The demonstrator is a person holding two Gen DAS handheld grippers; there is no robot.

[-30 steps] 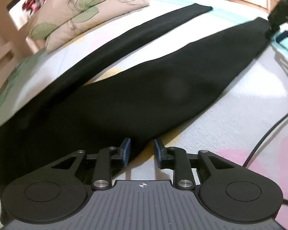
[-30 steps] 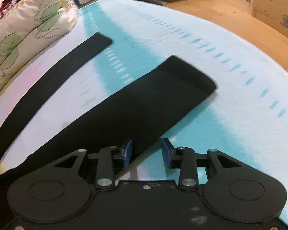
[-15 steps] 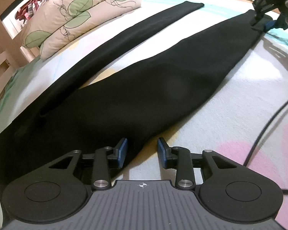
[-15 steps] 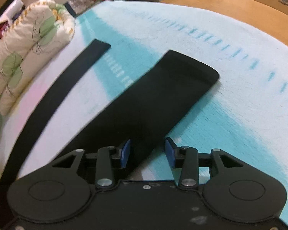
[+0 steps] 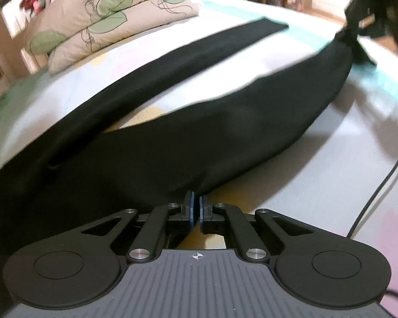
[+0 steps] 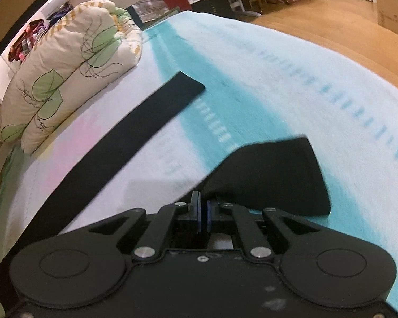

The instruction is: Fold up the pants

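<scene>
Left wrist: left tool (image 5: 196, 209) pinching pants (image 5: 199, 143); right tool (image 6: 203, 206) pinching cuff; pillow (image 6: 66, 84) beyond.

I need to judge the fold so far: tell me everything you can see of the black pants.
The black pants are plain, matte, soft cloth, spread lengthwise on the bed sheet. The far leg lies flat and straight beside the pillows. The near leg is pinched at its edge by the left gripper and near its cuff by the right gripper, the cuff bunched and raised.
</scene>
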